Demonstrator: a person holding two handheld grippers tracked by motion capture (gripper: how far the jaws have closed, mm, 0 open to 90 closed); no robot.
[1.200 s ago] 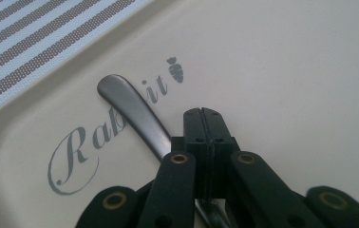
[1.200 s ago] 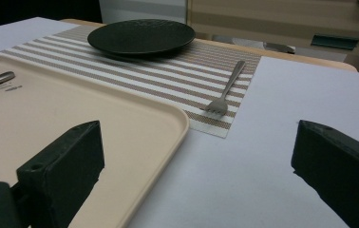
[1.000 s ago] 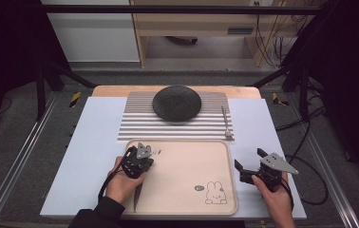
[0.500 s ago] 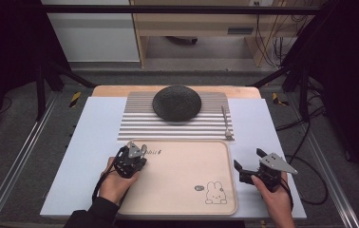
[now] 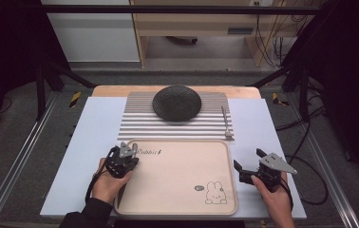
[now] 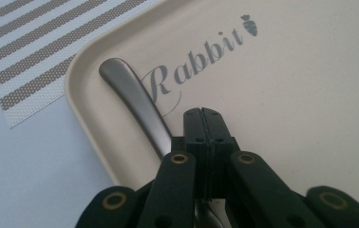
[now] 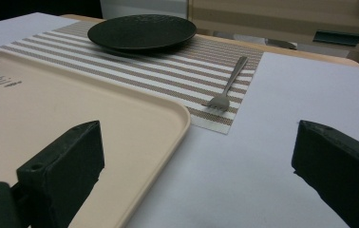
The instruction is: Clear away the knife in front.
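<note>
Metal handle (image 6: 135, 102) just beside closed fingers (image 6: 193, 124)

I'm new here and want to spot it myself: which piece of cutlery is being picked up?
Find the beige tray printed "Rabbit". In its far-left corner lies a dark metal utensil handle, beside the left gripper, whose jaws are closed. The fork lies apart on the striped mat.
</note>
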